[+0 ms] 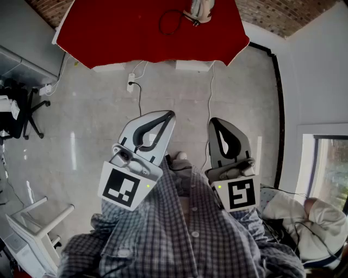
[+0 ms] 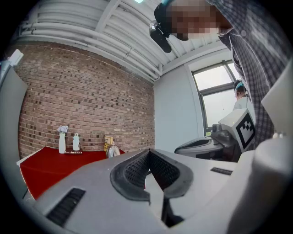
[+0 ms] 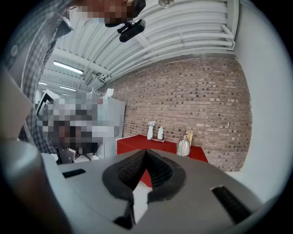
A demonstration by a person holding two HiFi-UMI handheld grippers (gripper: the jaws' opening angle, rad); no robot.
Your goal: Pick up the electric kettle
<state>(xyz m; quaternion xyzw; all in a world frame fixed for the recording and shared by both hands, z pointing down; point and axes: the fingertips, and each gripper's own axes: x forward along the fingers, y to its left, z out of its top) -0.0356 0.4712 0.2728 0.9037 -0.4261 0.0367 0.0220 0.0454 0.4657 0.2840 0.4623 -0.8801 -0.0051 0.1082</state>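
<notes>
A silver electric kettle (image 1: 199, 9) stands on the red table (image 1: 109, 32) at the far end of the room, its black cord curled beside it. It also shows small in the left gripper view, kettle (image 2: 112, 150), and in the right gripper view, kettle (image 3: 183, 147). My left gripper (image 1: 170, 114) and right gripper (image 1: 213, 121) are held close to the person's chest, far from the table, pointing toward it. Both are shut with nothing between the jaws. The left gripper (image 2: 149, 151) and right gripper (image 3: 146, 151) show their pads meeting.
Grey floor lies between me and the red table. A power strip (image 1: 130, 81) and cables trail below the table's edge. An office chair (image 1: 22, 111) stands at left, a white rack (image 1: 32, 228) at lower left. Two white bottles (image 3: 154, 131) stand on the table.
</notes>
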